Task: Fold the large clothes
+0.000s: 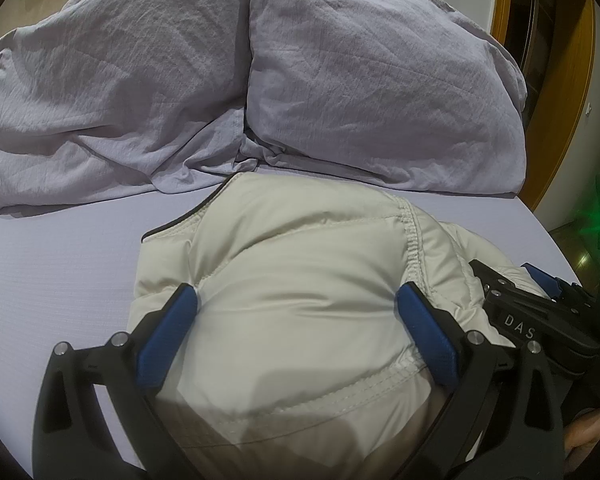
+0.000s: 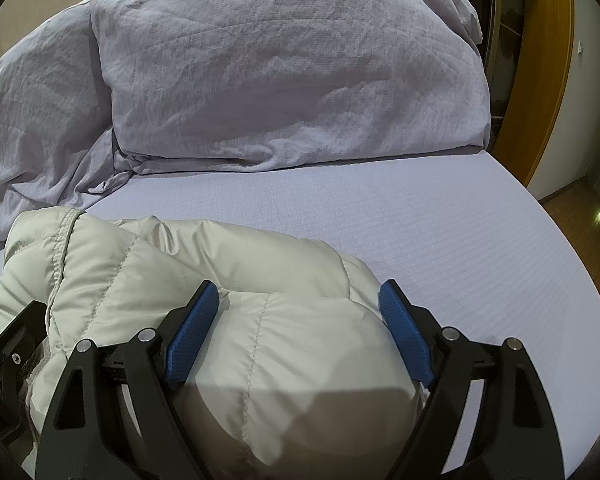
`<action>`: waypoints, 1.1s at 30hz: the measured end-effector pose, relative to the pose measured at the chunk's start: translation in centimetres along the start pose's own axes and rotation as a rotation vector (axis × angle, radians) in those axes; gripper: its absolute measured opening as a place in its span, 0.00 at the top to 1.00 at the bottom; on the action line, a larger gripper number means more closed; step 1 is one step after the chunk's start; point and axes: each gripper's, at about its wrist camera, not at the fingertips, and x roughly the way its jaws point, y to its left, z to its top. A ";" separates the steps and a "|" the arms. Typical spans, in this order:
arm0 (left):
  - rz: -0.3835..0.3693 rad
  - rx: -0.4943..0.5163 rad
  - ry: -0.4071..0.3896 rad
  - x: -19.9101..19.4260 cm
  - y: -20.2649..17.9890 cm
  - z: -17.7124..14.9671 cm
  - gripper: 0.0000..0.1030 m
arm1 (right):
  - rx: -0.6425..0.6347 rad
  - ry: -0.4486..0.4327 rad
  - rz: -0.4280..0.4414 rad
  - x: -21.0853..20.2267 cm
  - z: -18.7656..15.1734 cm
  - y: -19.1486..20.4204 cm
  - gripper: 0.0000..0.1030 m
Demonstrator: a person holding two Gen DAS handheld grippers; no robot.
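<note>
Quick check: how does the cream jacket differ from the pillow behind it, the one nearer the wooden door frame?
The jacket is cream, smooth and quilted with stitched seams; the pillow is lavender-grey and finely wrinkled. The jacket lies bunched at the near end of the bed; the pillow sits at the far end, apart from it. Both are puffy and rest on the same lavender sheet.

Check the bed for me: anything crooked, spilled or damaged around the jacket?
Nothing spilled or torn. The cream puffer jacket lies bunched on the lilac sheet, and the pillows behind are rumpled and leaning unevenly, which is the only untidy thing.
</note>
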 end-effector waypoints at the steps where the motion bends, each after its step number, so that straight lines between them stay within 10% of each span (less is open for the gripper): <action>1: 0.000 0.000 0.000 0.0 0.0 0.0 0.04 | 0.000 0.000 0.000 0.0 0.0 0.0 0.18; 33: 0.005 0.001 -0.001 0.0 -0.1 0.0 0.03 | -0.003 -0.004 0.010 0.2 0.0 -0.1 0.18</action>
